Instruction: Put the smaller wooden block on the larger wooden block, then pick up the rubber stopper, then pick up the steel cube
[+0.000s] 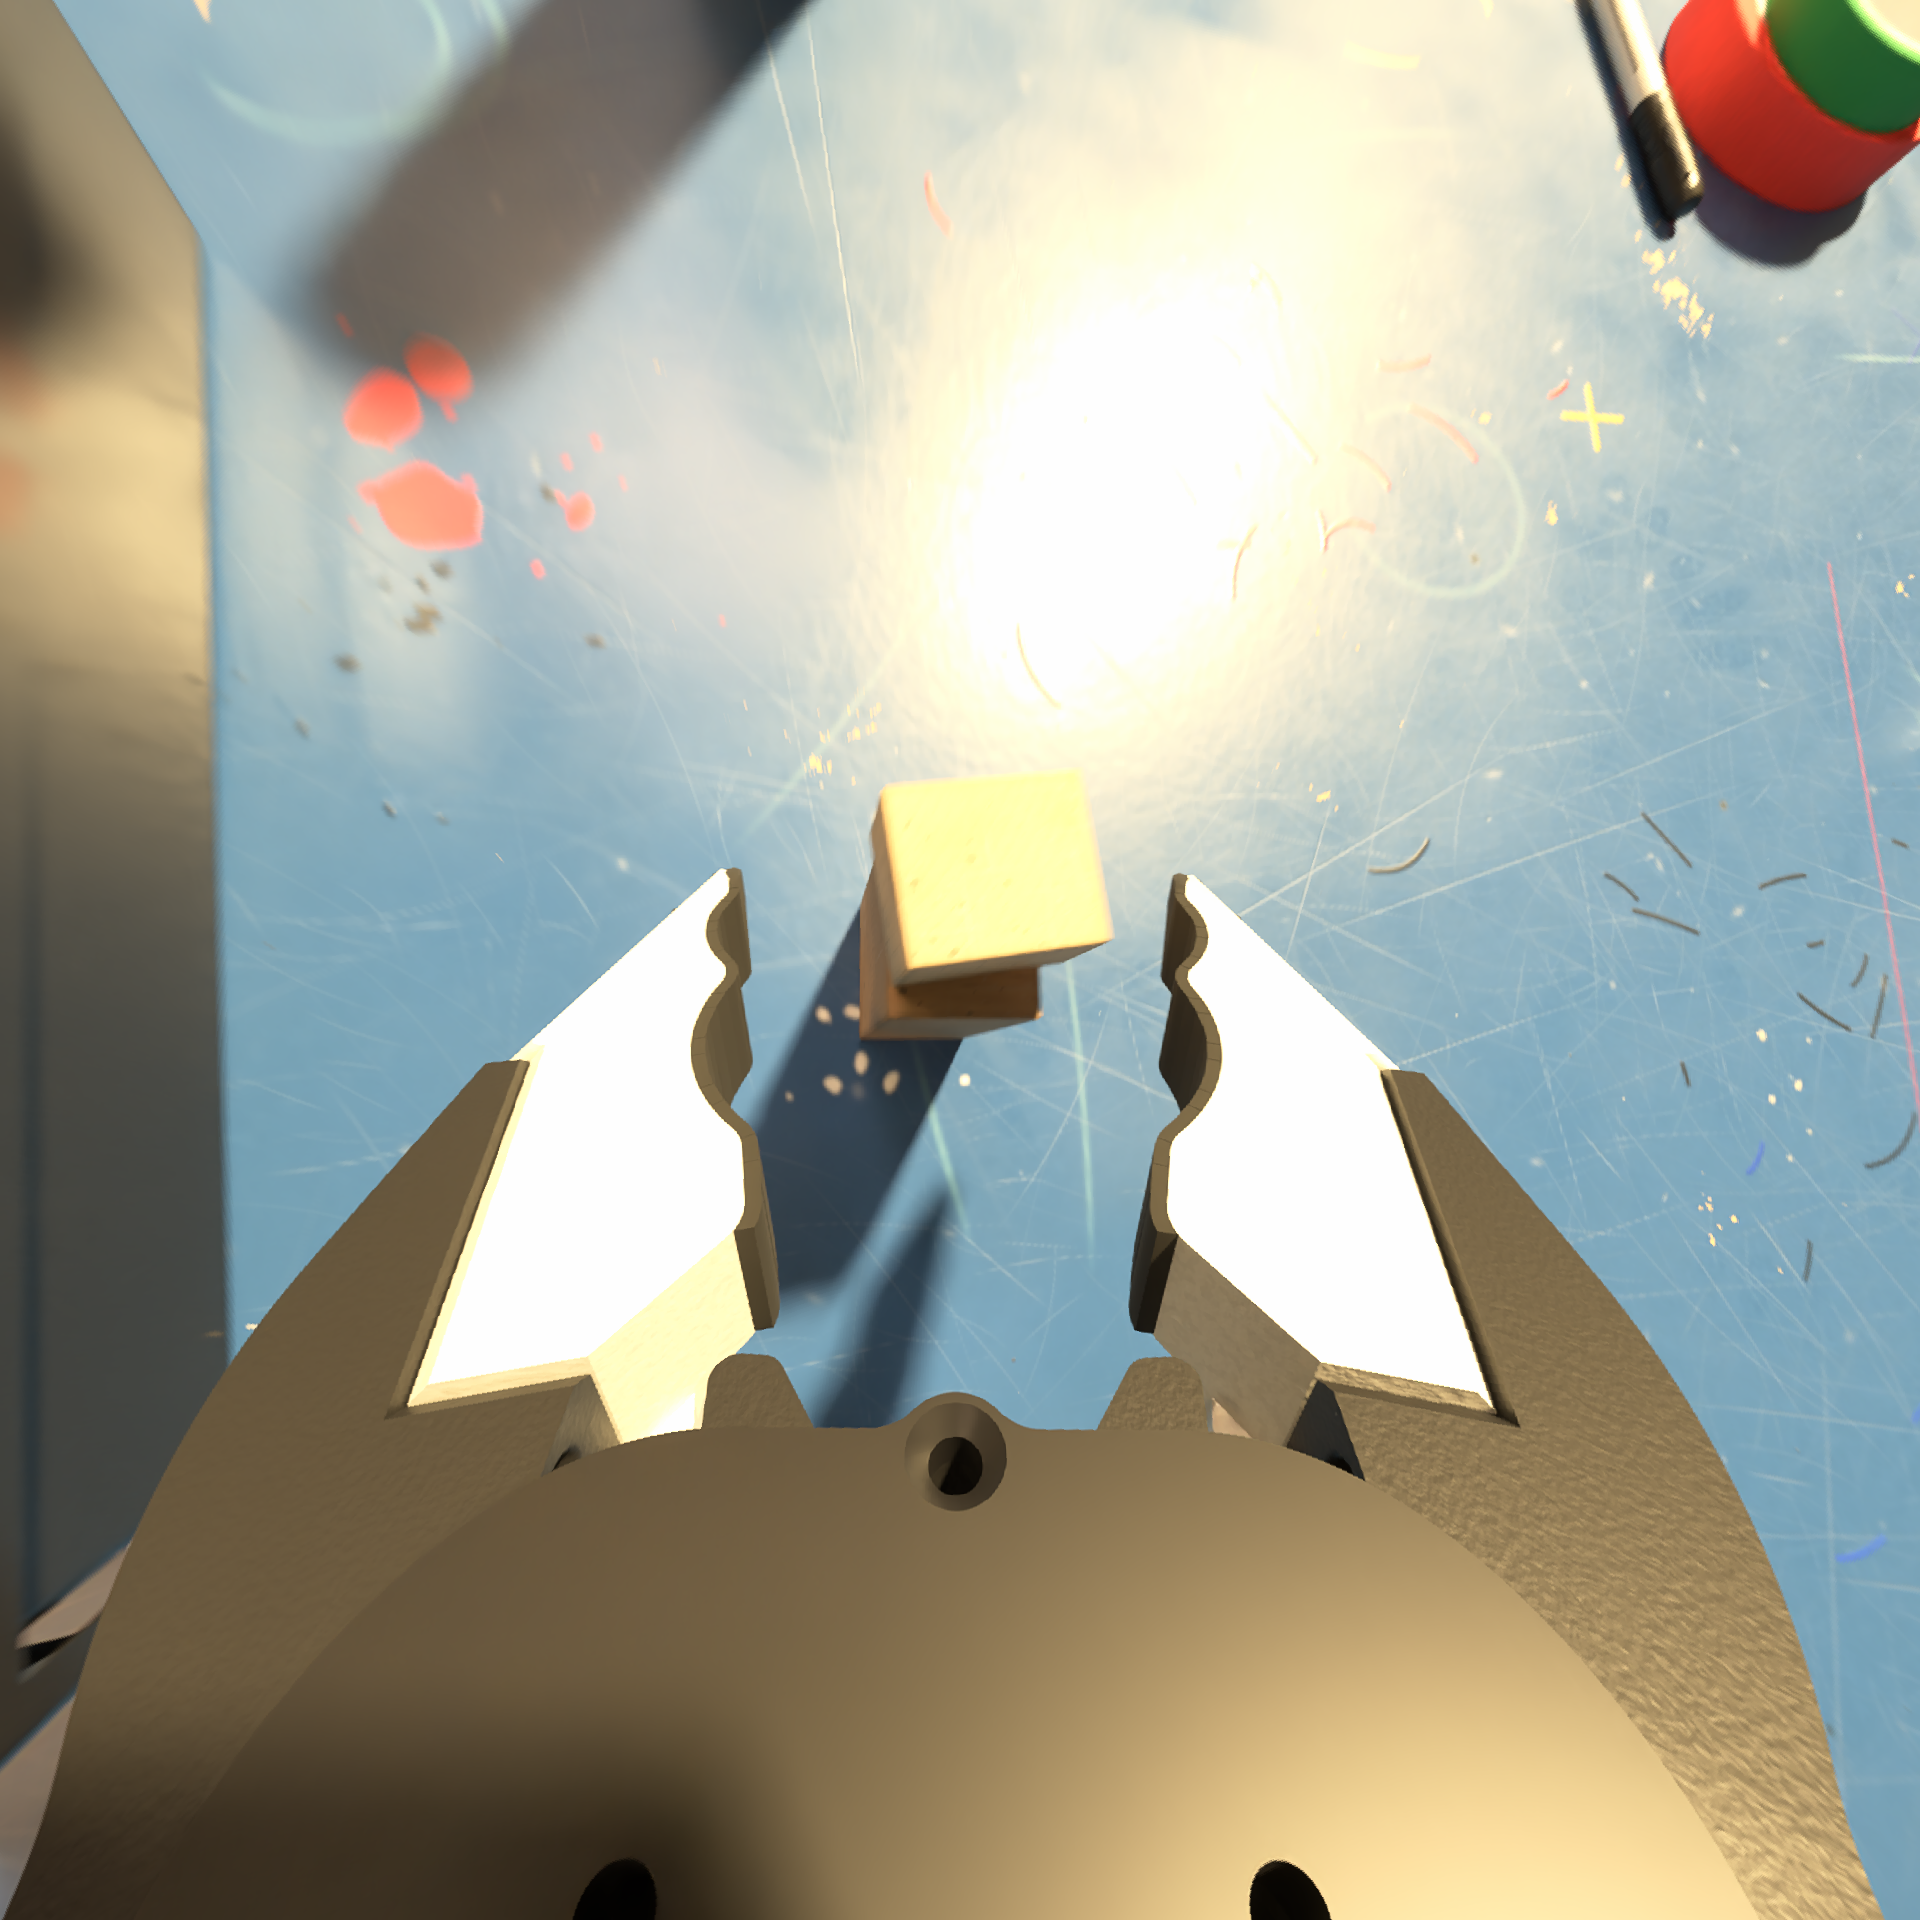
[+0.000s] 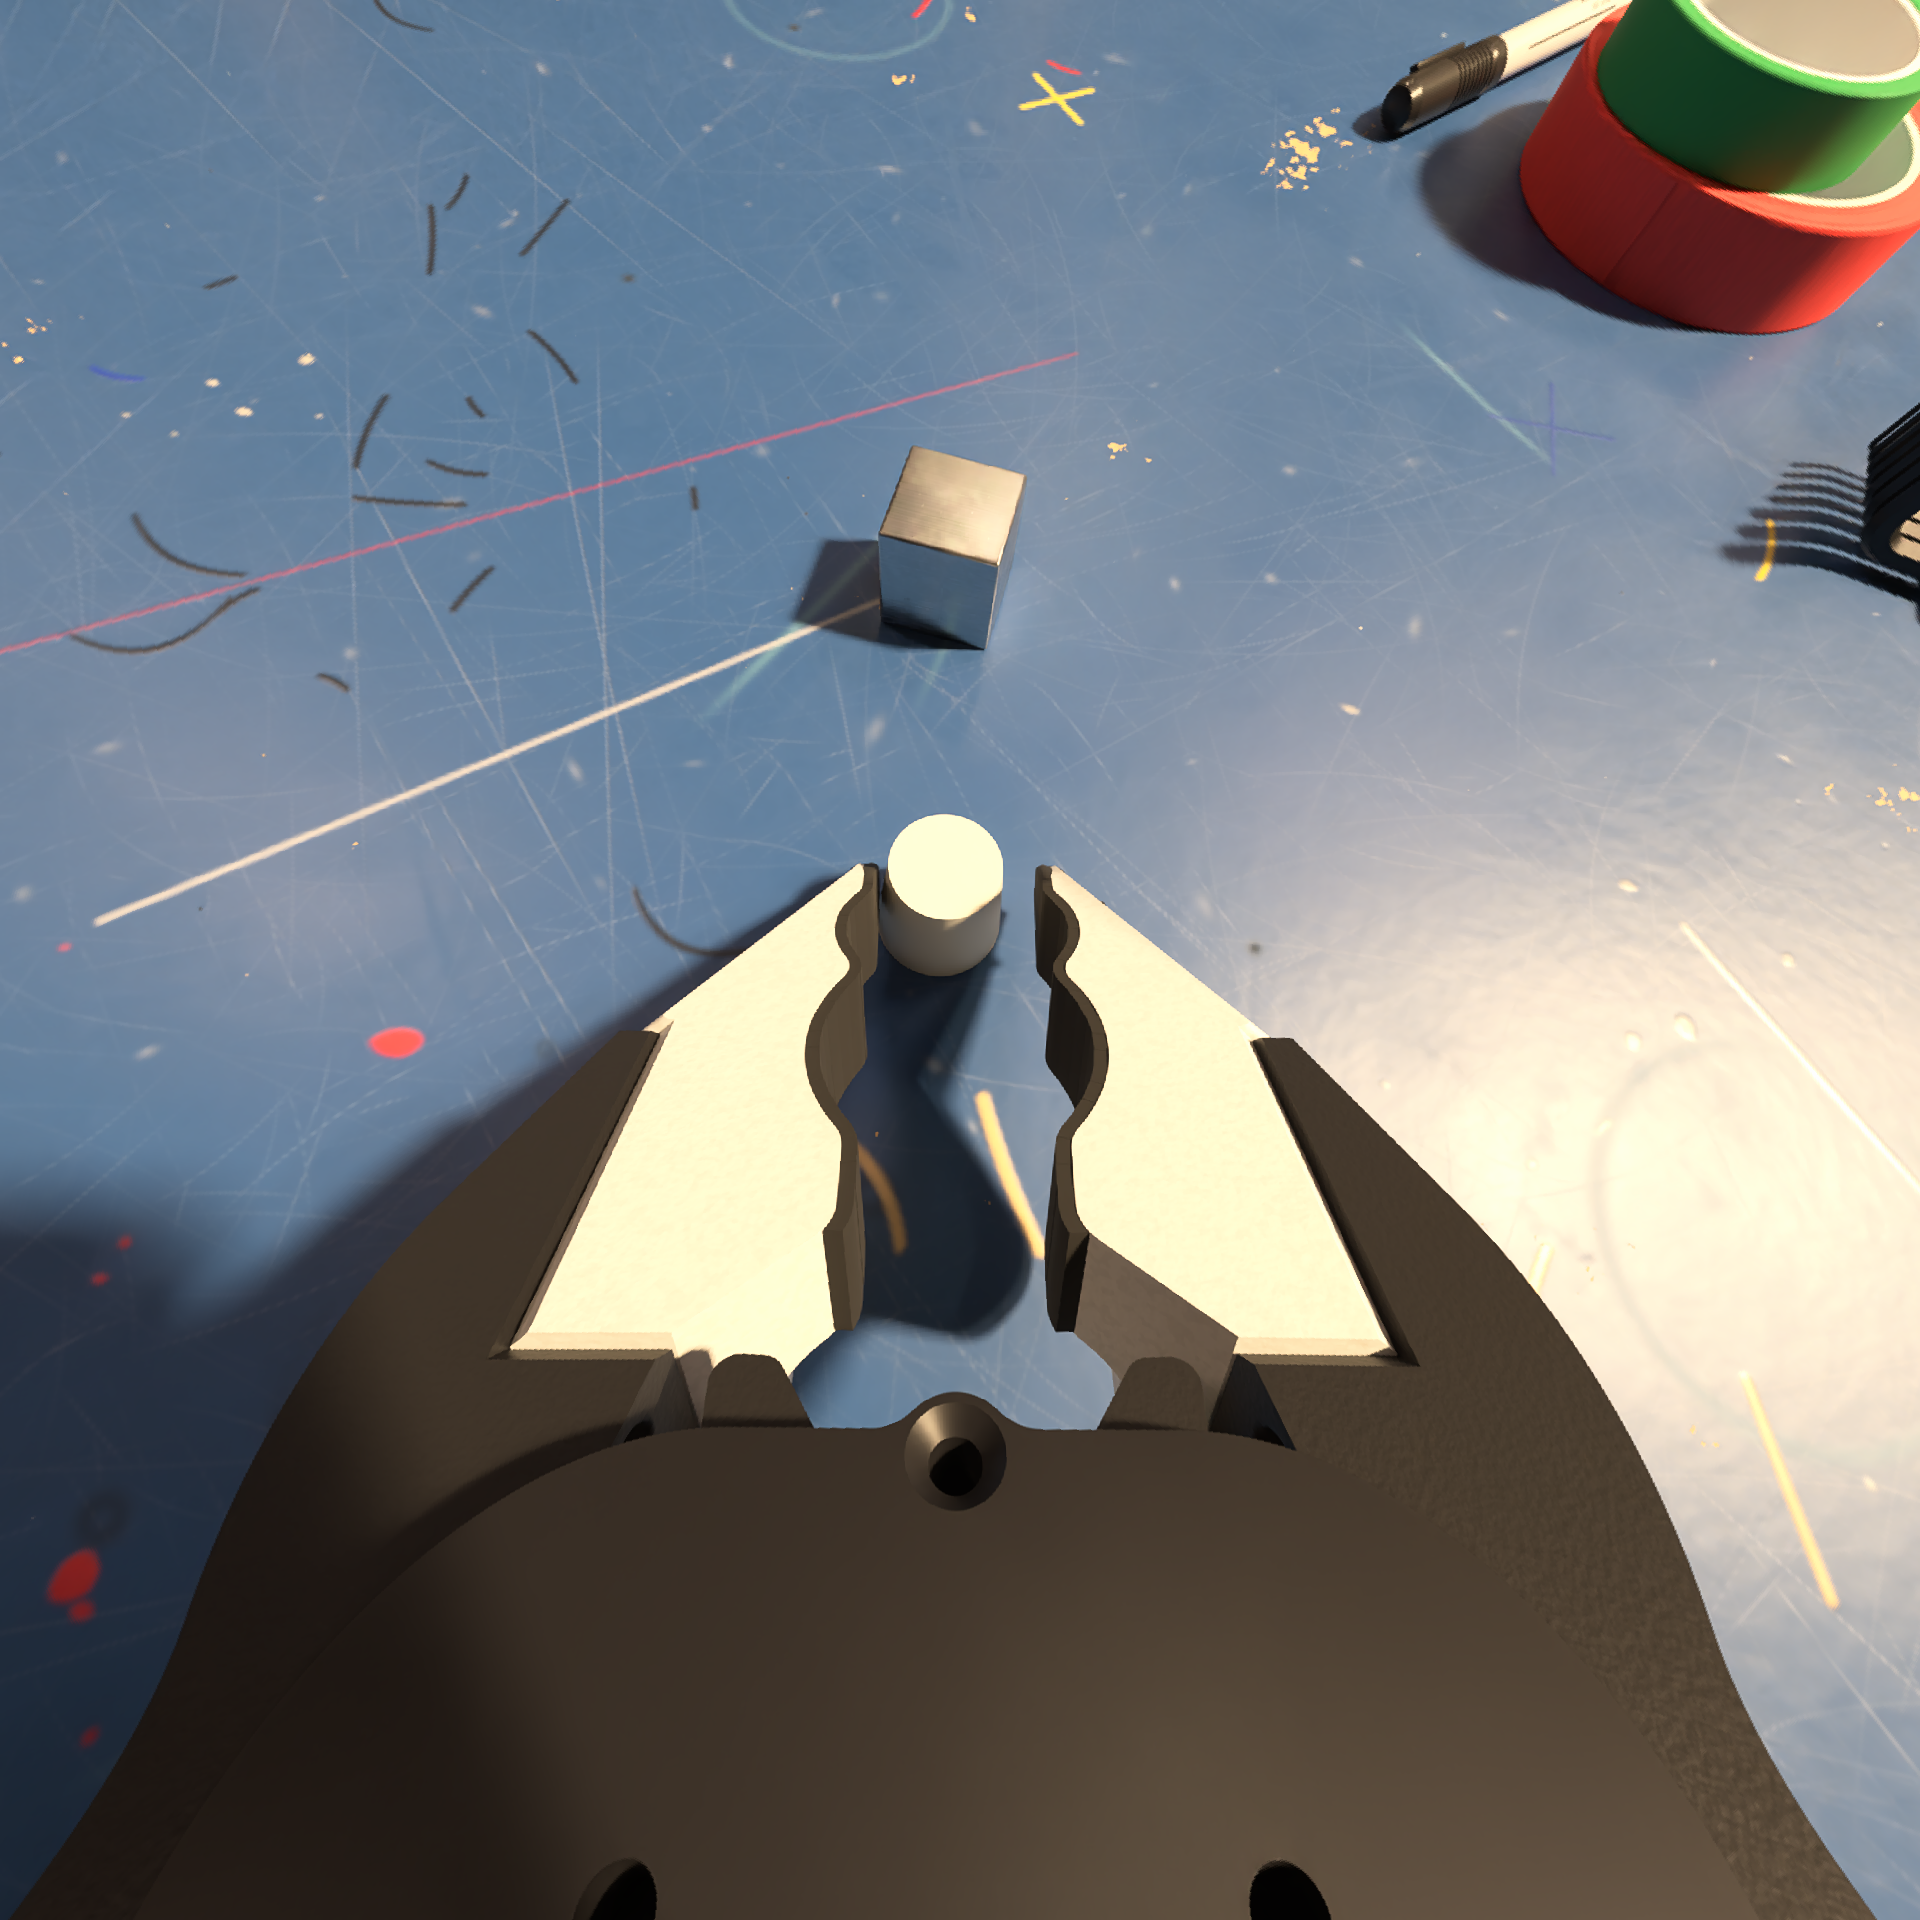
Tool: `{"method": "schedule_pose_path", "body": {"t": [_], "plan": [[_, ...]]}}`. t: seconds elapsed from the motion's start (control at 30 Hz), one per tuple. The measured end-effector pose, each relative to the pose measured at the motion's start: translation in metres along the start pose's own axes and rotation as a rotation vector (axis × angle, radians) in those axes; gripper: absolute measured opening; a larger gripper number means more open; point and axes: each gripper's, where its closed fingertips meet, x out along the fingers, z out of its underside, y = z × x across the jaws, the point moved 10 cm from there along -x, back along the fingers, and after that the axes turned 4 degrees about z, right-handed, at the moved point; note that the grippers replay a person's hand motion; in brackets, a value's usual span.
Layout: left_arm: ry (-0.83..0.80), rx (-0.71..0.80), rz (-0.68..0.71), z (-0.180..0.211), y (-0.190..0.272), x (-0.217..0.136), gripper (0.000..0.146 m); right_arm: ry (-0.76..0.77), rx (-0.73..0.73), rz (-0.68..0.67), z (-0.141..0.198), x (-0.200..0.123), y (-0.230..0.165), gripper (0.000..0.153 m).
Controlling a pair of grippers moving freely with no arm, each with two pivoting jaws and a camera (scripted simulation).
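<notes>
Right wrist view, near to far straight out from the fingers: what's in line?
right hand-held gripper → rubber stopper at its fingertips → steel cube → yellow cross mark on the blue table.

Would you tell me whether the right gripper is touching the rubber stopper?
Cannot tell. In the right wrist view the open right gripper brackets the rubber stopper; its left fingertip overlaps the stopper's edge, no plain contact.

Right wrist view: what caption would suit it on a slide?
Open right gripper closing in on the white rubber stopper, steel cube waiting beyond on the blue table.
</notes>
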Motion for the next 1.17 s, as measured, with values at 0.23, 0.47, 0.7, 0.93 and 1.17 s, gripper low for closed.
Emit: {"method": "schedule_pose_path", "body": {"t": [0.23, 0.47, 0.7, 0.93, 1.17], "plan": [[0.275, 0.304, 0.031, -0.046, 0.109, -0.053, 0.093, 0.020, 0.029, 0.012, 0.000, -0.001, 0.004, 0.023], [0.121, 0.684, 0.358, -0.020, 0.292, 0.043, 0.086, 0.054, 0.066, 0.052, 0.000, -0.005, 0.011, 0.023], [-0.096, 0.682, 0.253, 0.008, 0.360, 0.187, 0.086, 0.060, 0.065, 0.094, 0.002, -0.011, 0.014, 0.023], [0.032, 0.755, 0.163, -0.014, 0.337, 0.137, 0.028, 0.070, 0.095, 0.114, 0.006, -0.016, 0.022, 0.023], [0.129, 0.563, -0.091, -0.061, 0.178, -0.027, 0.028, 0.015, 0.128, 0.117, 0.009, -0.012, 0.024, 0.023]]}}
